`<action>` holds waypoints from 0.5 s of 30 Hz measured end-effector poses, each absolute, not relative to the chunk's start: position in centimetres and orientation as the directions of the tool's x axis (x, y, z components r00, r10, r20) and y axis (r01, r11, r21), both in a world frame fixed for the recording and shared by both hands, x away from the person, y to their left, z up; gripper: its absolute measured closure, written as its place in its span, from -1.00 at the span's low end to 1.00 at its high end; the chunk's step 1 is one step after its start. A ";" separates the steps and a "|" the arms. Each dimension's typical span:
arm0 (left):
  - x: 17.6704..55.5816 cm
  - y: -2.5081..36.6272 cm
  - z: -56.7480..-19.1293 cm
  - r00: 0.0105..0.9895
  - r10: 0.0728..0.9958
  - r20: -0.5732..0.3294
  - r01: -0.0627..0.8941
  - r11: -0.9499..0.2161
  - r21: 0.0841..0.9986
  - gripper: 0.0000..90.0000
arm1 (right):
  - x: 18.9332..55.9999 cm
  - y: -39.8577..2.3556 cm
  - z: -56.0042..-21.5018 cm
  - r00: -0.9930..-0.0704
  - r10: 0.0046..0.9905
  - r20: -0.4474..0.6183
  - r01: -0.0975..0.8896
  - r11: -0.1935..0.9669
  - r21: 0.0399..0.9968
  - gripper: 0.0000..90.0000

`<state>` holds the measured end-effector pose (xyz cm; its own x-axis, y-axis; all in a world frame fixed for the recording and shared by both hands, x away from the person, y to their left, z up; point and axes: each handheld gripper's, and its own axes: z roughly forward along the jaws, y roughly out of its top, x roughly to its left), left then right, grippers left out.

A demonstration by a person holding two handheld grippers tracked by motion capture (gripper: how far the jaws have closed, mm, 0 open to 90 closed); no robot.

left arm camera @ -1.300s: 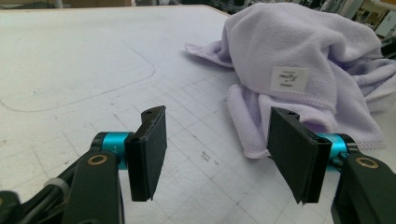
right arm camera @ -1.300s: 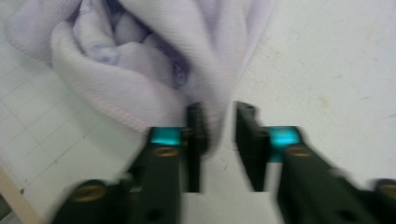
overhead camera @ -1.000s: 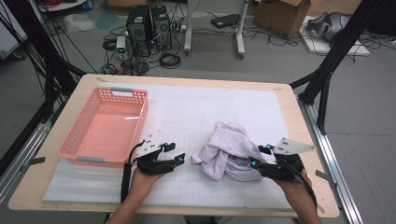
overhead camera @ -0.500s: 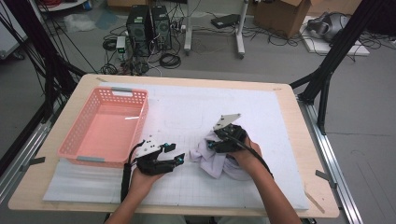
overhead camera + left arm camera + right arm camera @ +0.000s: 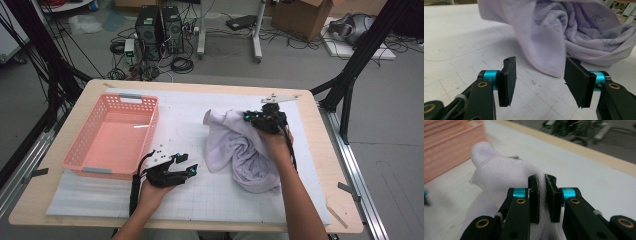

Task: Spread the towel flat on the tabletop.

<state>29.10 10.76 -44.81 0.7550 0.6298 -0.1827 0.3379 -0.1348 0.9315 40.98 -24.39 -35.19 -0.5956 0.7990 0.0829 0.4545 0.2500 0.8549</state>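
A lavender towel [image 5: 240,150] lies crumpled on the white mat, right of centre. My right gripper [image 5: 248,116] is at its far edge. Its jaws have just been closing and now pinch a fold of the towel [image 5: 499,175] between the pads of my right gripper [image 5: 542,180]. My left gripper [image 5: 189,163] rests near the table's front, pointing right at the towel. In the left gripper view the left gripper [image 5: 539,75] stands open, and a hanging hem of the towel [image 5: 574,32] lies just beyond the pads, untouched.
A pink plastic basket [image 5: 131,97] with nothing in it stands on the left of the mat, close to my left hand; it also appears as a blurred pink basket [image 5: 449,142]. The wooden table edge [image 5: 320,150] runs along the right. Cables and computers sit on the floor behind.
My right gripper has moved from the front right of the towel across it to its far side and closed on a fold, pulling the cloth out backward. My left hand has stayed put.
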 end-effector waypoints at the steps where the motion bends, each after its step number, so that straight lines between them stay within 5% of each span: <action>1: 29.1 10.8 -44.8 0.755 0.630 -0.182 0.338 -0.136 0.931 -0.03 | 41.2 -25.2 -35.2 -0.551 0.830 0.086 0.468 0.222 0.856 0.83; 7: 29.1 10.7 -44.8 0.756 0.628 -0.185 0.340 -0.134 0.931 -0.03 | 41.9 -29.9 -36.4 -0.256 0.967 0.000 0.552 0.146 0.821 0.78; 8: 29.1 10.7 -44.8 0.755 0.629 -0.185 0.340 -0.135 0.931 -0.03 | 41.6 -31.1 -36.6 -0.190 0.982 0.006 0.570 0.105 0.815 0.50; 15: 29.1 10.7 -44.8 0.754 0.630 -0.186 0.342 -0.133 0.930 -0.03 | 39.5 -30.5 -36.2 -0.280 0.960 0.013 0.534 0.144 0.833 0.09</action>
